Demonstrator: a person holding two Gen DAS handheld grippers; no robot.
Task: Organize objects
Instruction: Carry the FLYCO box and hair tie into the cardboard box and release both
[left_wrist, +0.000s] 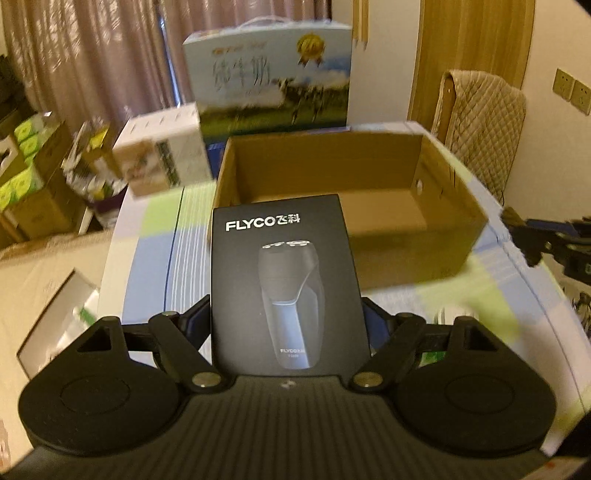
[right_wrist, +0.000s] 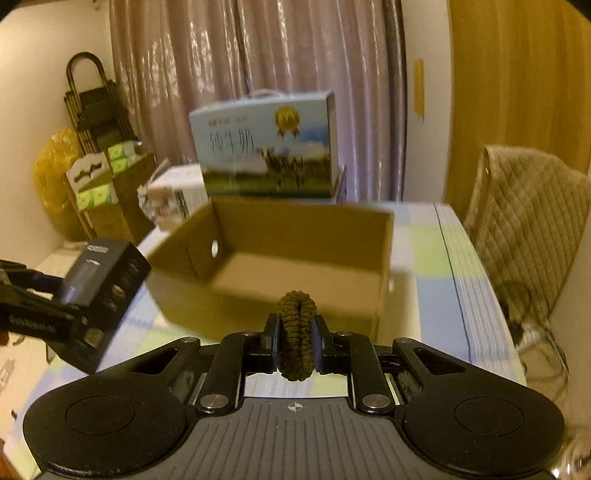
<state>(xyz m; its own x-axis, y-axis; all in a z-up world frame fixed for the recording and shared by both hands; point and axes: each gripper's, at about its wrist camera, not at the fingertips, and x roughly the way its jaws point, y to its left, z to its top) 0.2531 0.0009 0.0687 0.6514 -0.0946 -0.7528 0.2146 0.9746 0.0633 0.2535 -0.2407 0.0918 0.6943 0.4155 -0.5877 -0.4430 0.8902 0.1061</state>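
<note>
black shaver box (left_wrist: 286, 284) in left tongs (left_wrist: 288, 325), scrunchie (right_wrist: 297, 338)

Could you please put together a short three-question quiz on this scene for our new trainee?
1. True or false: the cardboard box already holds items.
2. What does the left gripper hold: A) milk carton, B) FLYCO shaver box, C) tissue pack?
3. Fill in: the right gripper is shut on a dark ____.

Key: 1 false; 2 B; 3 hair scrunchie.
</note>
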